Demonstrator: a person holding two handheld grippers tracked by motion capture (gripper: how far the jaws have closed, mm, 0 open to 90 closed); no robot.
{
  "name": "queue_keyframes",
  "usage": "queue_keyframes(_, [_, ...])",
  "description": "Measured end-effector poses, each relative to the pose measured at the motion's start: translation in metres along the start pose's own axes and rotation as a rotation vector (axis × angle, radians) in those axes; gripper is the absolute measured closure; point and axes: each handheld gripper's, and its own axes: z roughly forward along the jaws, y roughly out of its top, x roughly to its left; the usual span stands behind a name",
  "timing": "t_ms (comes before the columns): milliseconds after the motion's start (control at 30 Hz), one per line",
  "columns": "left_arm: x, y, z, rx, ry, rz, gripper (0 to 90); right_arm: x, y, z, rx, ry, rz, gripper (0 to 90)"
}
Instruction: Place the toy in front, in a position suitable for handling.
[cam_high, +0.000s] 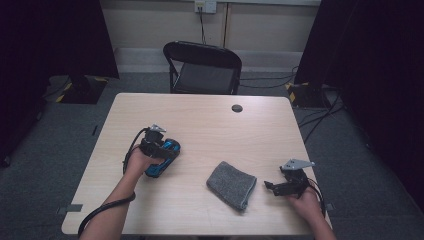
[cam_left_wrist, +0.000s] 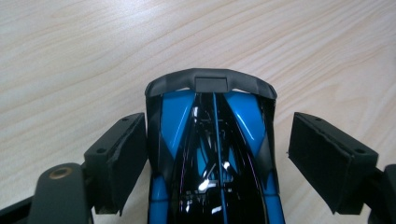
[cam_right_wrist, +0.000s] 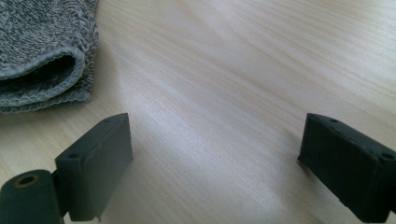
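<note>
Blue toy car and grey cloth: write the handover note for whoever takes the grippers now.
Left gripper: open, fingers either side of the blue toy car; one touches its side, the other stands off. No grip.
Right gripper: open over bare table, holding nothing.
Car rests on the table, left of centre. Folded grey cloth lies flat between the grippers, untouched.
Left to do: probably bring car and cloth together.

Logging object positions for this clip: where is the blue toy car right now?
In the high view the blue toy car lies on the table's left half, between the left gripper's open jaws, left of the grey cloth.
</note>
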Motion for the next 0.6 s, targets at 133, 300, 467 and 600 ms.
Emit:
queue_keyframes(133, [-0.001,0.001,0.007,0.03,0.024,0.015,18.8,0.0,0.0,0.0,0.0,-0.001,0.001,8.8])
queue_keyframes(300, [0.0,0.002,0.013,0.047,0.026,-0.015,19.2,0.0,0.0,0.001,-0.002,0.001,0.001,8.8])
queue_keyframes(467, [-0.002,0.001,0.016,0.043,0.044,0.003,22.0,0.0,0.0,0.001,-0.002,0.0,0.001,8.8])
queue_keyframes(600, [-0.006,0.002,0.017,0.044,0.075,0.005,25.0,0.0,0.0,0.001,-0.003,-0.001,0.001,8.8])
